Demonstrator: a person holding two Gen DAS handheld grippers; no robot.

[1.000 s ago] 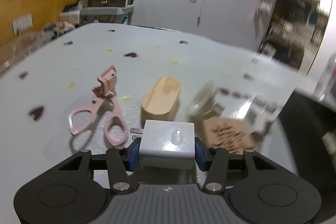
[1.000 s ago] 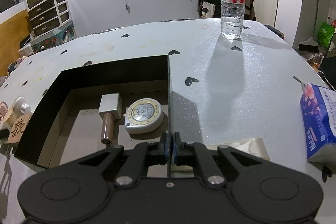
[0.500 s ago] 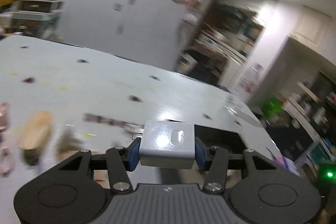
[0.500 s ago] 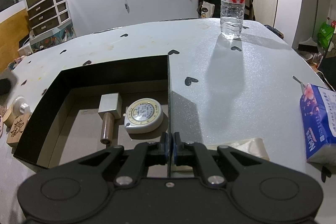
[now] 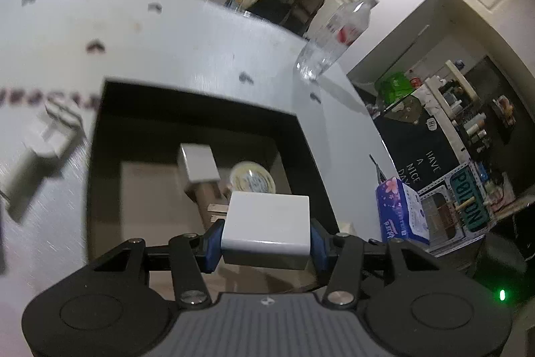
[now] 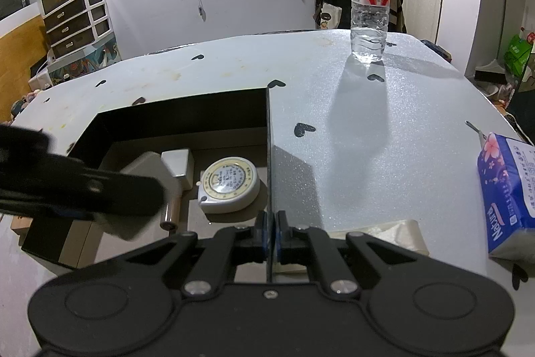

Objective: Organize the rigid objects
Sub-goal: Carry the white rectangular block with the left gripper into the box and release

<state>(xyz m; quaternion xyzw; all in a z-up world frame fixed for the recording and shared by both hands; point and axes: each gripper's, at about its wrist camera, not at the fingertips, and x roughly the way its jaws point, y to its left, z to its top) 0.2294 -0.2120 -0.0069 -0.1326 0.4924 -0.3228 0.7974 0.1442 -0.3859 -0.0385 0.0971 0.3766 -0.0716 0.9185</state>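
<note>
Left hand-held gripper [image 5: 265,241] w/ charger [image 5: 267,228] now over box [image 5: 100,122].

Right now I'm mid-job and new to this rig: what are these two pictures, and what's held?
Each picture comes from a camera on a hand-held gripper, looking out along its jaws. The left gripper clamps a white charger block above the open black box. The right gripper is shut on the box's upright wall. Inside lie a round tape measure and a small mallet. On the table stand a water bottle and a tissue pack.
</note>
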